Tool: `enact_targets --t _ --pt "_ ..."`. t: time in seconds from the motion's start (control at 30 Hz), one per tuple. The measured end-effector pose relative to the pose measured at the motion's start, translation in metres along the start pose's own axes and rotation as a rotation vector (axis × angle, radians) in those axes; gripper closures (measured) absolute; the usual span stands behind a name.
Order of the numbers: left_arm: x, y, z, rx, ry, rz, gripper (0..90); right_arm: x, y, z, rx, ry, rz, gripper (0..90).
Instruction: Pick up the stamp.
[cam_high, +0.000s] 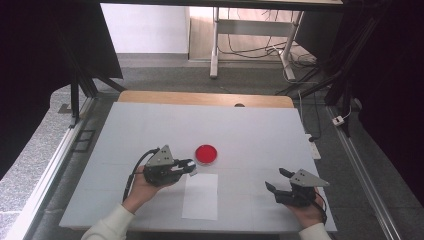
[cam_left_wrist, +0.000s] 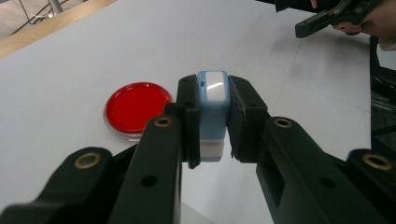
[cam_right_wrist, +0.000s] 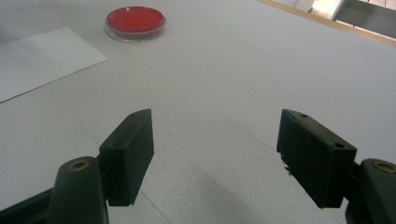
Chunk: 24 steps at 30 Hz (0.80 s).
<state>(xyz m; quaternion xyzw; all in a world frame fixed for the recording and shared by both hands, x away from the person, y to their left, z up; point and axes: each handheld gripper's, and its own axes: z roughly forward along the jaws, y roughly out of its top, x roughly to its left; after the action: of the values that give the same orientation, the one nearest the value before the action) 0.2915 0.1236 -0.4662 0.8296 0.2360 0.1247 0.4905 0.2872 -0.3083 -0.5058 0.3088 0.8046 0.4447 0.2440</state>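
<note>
Left gripper (cam_left_wrist: 212, 116) gripping a blue stamp (cam_left_wrist: 213, 105) at frame centre, red dish (cam_left_wrist: 136, 107) beside it, right gripper (cam_right_wrist: 215, 154) resting lower right, jaws gaping empty.

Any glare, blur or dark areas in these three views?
High view: both outer sides are near black, table evenly lit. Left gripper view: glare patch on the blue stamp, near jaws soft. Right gripper view: soft shadow under the open right gripper, red dish slightly blurred.

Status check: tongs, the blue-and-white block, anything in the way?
Left tongs shut on the blue-and-white block, held above the table beside the red dish. Right tongs open, empty. White sheet just below; path clear.
</note>
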Motion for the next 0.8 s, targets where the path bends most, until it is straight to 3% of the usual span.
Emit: enact_targets --t 0.27,0.8 --pt "-0.004 0.007 0.008 -0.001 -0.018 0.014 75.2 0.0 0.0 0.0 -0.009 0.006 0.015 27.1" --pt "0.0 0.014 0.013 -0.023 -0.022 0.001 75.1 0.0 -0.001 0.0 -0.002 0.0 0.012 27.1"
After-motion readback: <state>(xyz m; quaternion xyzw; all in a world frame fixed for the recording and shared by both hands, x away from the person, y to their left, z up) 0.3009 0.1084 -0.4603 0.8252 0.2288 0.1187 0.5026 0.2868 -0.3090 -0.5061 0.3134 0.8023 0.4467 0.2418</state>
